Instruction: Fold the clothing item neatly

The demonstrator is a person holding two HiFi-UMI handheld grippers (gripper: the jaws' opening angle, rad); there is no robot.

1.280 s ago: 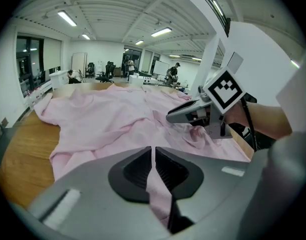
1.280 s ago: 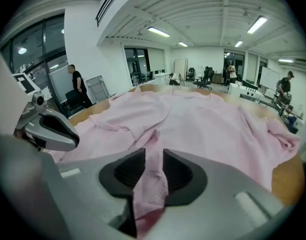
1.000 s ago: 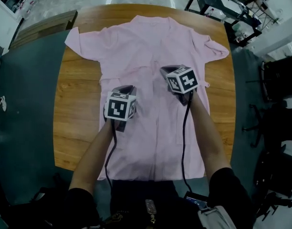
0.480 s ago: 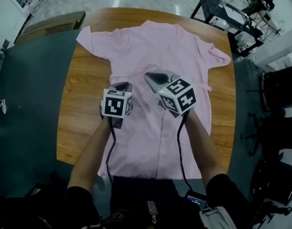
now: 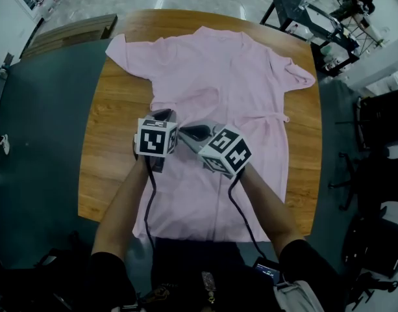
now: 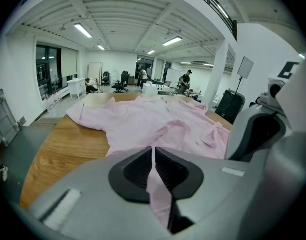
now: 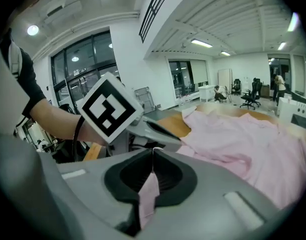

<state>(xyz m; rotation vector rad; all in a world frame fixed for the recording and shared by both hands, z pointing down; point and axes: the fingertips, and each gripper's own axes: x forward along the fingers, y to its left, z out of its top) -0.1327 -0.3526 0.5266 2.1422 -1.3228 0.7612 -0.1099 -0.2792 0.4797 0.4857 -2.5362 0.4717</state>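
I have the left tongs point(image 5: 162, 114) and the right tongs point(image 5: 187, 131) each pinched shut on a pleat of the pink garment point(image 5: 218, 70), which lies spread over the round worktop point(image 5: 111, 148), hem draping off the near edge; it looks light, limp and liable to slide, so I'd grip seams or hems; bare wood at the left gives room; the sleeve point(image 5: 296, 77) at the right lies close to the rim.

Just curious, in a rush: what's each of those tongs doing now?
Left tongs: closed on the pink shirt.
Right tongs: closed on the same shirt.
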